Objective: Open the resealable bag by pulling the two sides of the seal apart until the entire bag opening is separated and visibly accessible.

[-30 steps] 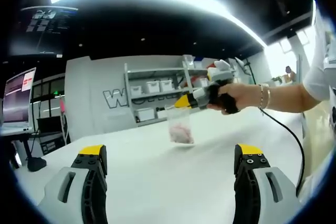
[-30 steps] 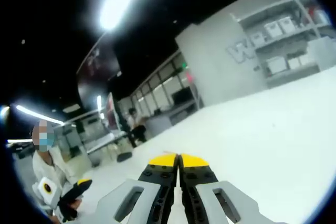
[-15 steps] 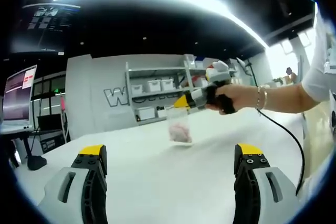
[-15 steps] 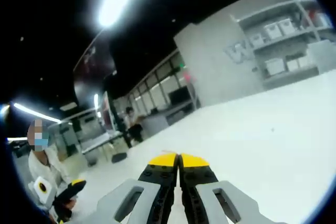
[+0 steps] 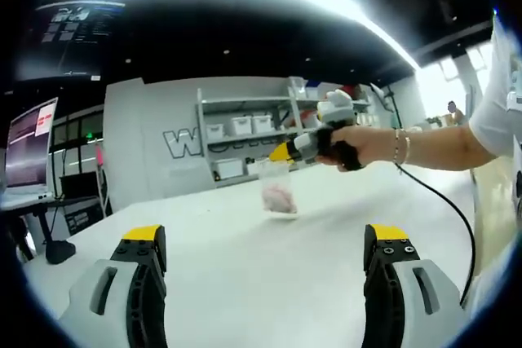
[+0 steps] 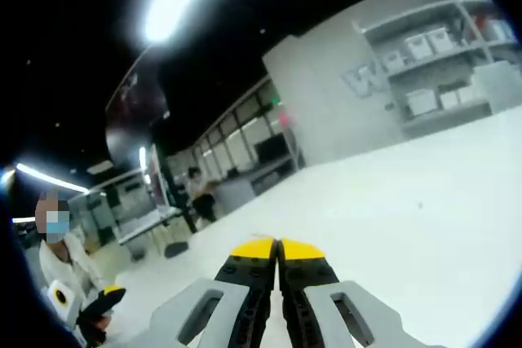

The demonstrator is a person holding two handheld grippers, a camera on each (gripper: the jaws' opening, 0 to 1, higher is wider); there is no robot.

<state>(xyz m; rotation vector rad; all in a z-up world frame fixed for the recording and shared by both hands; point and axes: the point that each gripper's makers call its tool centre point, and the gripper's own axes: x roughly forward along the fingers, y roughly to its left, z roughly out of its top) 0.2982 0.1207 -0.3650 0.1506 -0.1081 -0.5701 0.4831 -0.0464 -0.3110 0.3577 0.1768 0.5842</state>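
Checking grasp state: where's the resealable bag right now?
In the left gripper view, the resealable bag hangs above the white table, right of centre, its top edge pinched by the right gripper, with the wall shelf behind it.

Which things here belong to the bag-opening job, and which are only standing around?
For the job:
- resealable bag, pinched at its top
- right gripper, shut on the bag
- left gripper, jaws wide apart

Standing around:
- shelf unit with boxes
- monitor
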